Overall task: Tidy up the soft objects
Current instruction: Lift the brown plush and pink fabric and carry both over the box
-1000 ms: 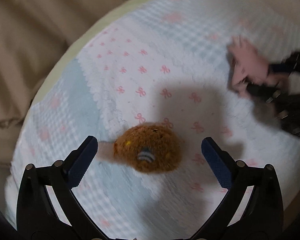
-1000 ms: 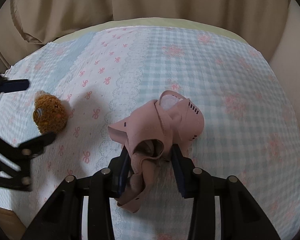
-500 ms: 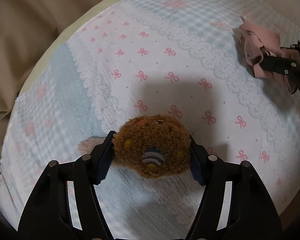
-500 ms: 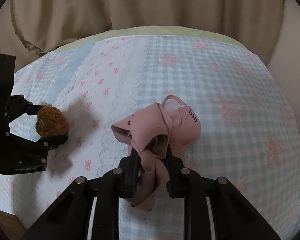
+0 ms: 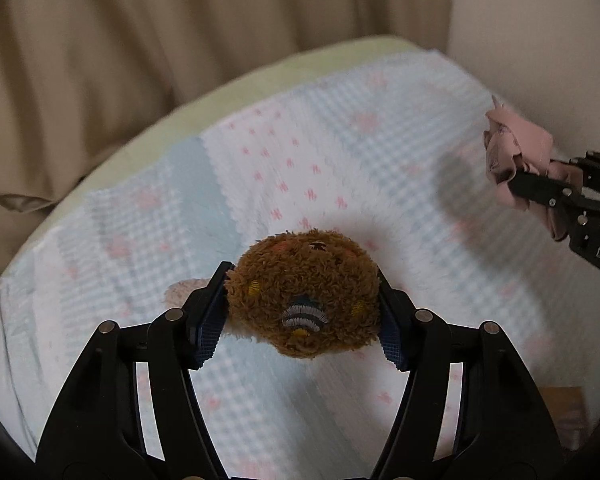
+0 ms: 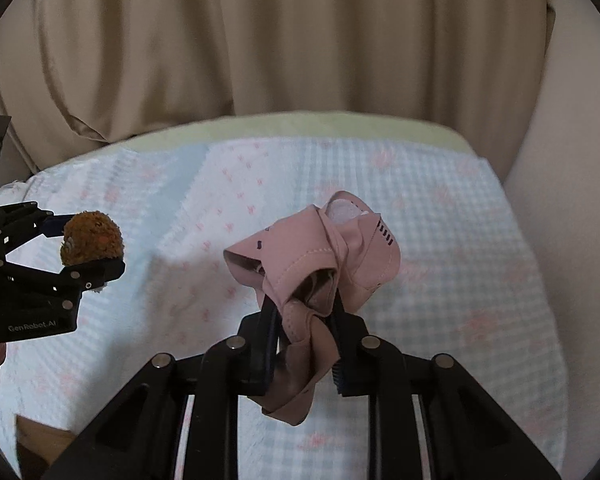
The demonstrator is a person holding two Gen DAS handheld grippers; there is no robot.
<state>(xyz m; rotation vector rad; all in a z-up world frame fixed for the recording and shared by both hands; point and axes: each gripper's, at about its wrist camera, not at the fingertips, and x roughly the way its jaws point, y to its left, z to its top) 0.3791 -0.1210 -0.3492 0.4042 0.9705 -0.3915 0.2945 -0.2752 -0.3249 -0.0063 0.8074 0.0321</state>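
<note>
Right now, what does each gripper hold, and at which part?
The left gripper clamps the brown plush toy across its round sides. The right gripper pinches the pink fabric item at its bunched lower folds.

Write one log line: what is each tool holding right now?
left tool: shut on brown plush toy | right tool: shut on pink cloth | both above blanket

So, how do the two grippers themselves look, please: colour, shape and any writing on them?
Both are matte black scissor-style linkages with silver round pivot pins. The left gripper has dark blue ribbed pads and white "GenRobot.AI" lettering on its body. The right gripper shows white letters "DAS", cut off. No cables or sleeves are visible.
</note>
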